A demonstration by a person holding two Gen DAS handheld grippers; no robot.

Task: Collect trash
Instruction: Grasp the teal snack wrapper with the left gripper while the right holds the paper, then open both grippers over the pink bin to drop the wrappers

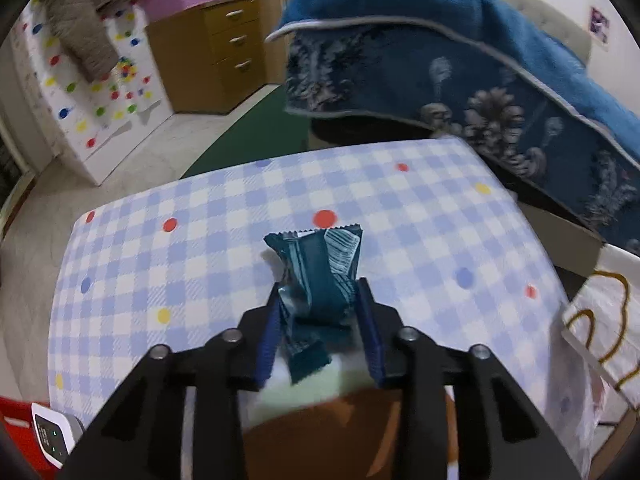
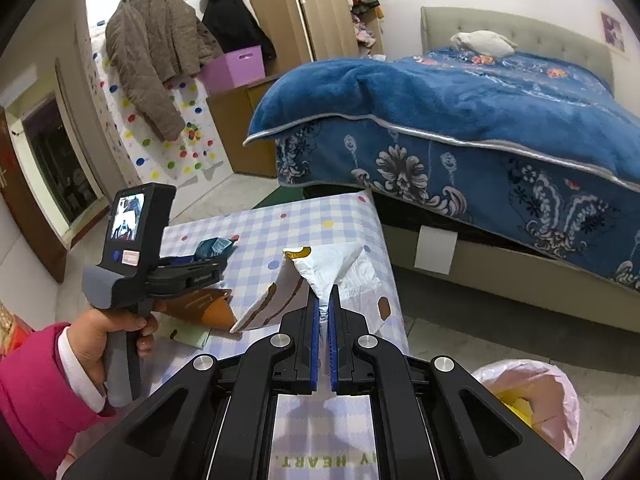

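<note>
A crumpled teal snack wrapper [image 1: 316, 256] lies on the blue-and-white checked tablecloth [image 1: 200, 240]. My left gripper [image 1: 320, 288] has its blue pads pressed against the wrapper's near half, one on each side. From the right wrist view the left gripper [image 2: 216, 258] is held by a hand [image 2: 108, 332] in a pink sleeve, and the wrapper [image 2: 212, 247] pokes out past its tips. My right gripper [image 2: 324, 292] is shut on a corner of a white plastic bag [image 2: 332, 264] with brown print, lifting that corner off the table.
A brown paper piece [image 2: 212, 308] and a pale green card [image 2: 192, 334] lie on the table under the left gripper. A bin lined with a pink bag [image 2: 532, 404] stands on the floor at lower right. A bed with a blue blanket [image 2: 480, 120] borders the table.
</note>
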